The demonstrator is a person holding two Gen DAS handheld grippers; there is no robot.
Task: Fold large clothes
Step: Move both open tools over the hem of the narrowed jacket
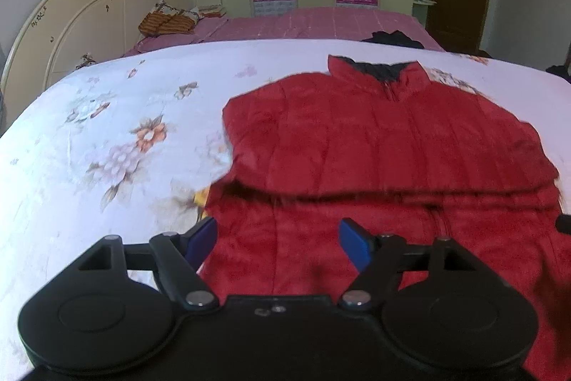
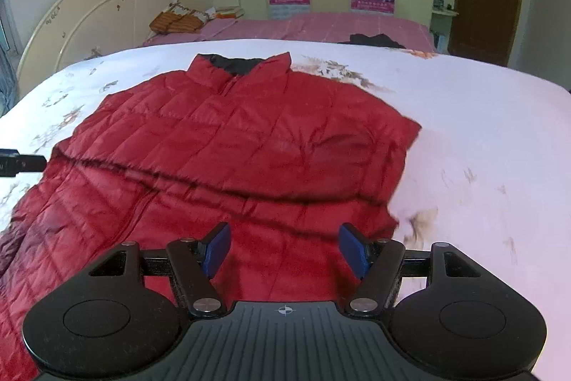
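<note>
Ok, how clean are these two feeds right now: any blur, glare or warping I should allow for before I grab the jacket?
Left wrist view: the red jacket is smeared, especially along its edges, while the left tongs stay sharp. Right wrist view: crisper, quilting readable; the right tongs are sharp too. Both views: fisheye bows the floral bedspread into a dome; soft light, no harsh glare.

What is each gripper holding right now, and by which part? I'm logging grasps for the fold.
Nothing is held. The left gripper and the right gripper are both open above the red jacket, with nothing between their fingers.
</note>
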